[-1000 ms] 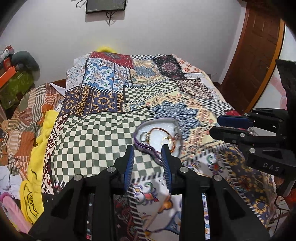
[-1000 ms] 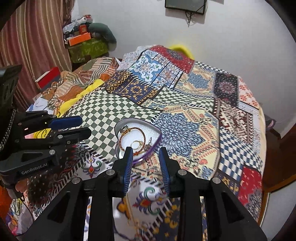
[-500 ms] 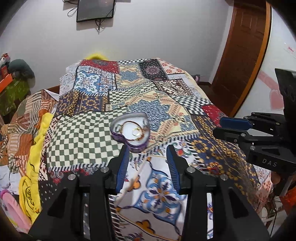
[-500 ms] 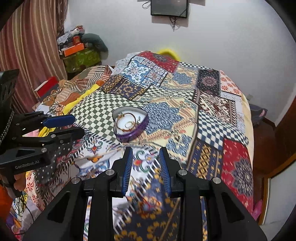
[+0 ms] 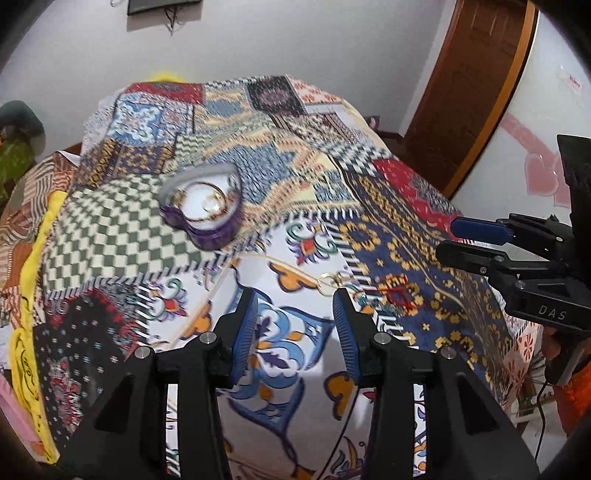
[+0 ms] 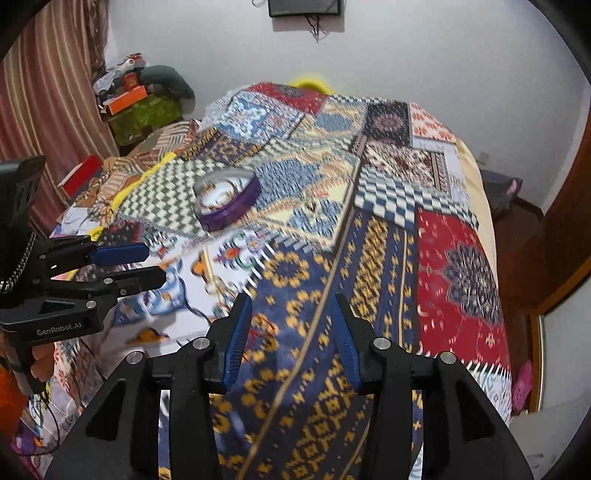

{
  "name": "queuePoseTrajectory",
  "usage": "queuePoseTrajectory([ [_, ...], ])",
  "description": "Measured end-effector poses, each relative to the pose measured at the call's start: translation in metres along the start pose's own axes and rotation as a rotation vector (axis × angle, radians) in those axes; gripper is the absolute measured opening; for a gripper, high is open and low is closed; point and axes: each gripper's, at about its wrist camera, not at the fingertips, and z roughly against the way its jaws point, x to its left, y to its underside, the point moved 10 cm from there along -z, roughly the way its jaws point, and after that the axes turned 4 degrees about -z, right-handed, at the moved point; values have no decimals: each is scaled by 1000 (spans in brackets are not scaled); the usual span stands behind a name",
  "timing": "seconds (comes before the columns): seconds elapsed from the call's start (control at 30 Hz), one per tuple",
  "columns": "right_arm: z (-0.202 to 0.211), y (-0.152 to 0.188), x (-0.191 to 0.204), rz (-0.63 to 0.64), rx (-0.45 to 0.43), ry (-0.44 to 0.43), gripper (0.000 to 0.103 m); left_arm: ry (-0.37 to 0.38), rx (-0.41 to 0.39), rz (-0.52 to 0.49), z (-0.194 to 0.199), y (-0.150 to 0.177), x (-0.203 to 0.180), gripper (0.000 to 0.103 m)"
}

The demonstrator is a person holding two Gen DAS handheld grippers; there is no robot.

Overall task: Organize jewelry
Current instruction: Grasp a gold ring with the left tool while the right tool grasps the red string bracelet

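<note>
A purple heart-shaped jewelry box [image 5: 202, 206] with a white lining sits open on the patchwork bedspread [image 5: 388, 229]; gold bangles lie inside it. It also shows in the right wrist view [image 6: 227, 201]. A thin gold chain with a ring [image 5: 327, 283] lies on the spread just ahead of my left gripper [image 5: 295, 317], which is open and empty. A small red thread piece [image 5: 400, 295] lies to its right. My right gripper [image 6: 291, 321] is open and empty over the blue and gold patch, and shows side-on in the left wrist view [image 5: 476, 240].
A wooden door [image 5: 476, 85] stands at the right. Cluttered bags and boxes [image 6: 144, 99] sit by a striped curtain [image 6: 44, 96] on the left. A yellow cloth [image 5: 26, 332] hangs at the bed's left edge. A wall screen [image 6: 304, 7] hangs above the bed head.
Both grippers have drawn back from the heart-shaped box toward the near end of the bed and opened a little wider. The gold chain has come into view ahead of the left gripper.
</note>
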Motion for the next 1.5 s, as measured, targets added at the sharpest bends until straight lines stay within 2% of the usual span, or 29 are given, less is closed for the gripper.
queuePoseTrajectory([
  [0.3, -12, 23, 4, 10, 55, -51, 40, -5, 33, -54, -25, 9, -10, 41],
  [0.5, -14, 26, 19, 35, 52, -83, 40, 26, 45, -63, -37, 5, -14, 41],
  [0.73, -19, 25, 8, -5, 59, -83, 40, 58, 49, -60, -52, -5, -19, 41],
  [0.83, -19, 24, 3, -28, 60, -88, 40, 61, 48, -44, -56, -7, -18, 36],
  [0.9, -19, 23, 2, -32, 61, -90, 40, 56, 47, -36, -58, -8, -17, 24],
  [0.93, -19, 23, 3, -32, 60, -92, 40, 55, 47, -32, -58, -7, -16, 22],
  [1.2, -19, 21, 31, -2, 70, -140, 40, 47, 31, -23, -49, -2, -15, 20],
  [1.5, -35, 23, 43, 78, 71, -94, 41, 30, 20, -9, -22, 19, -5, 20],
])
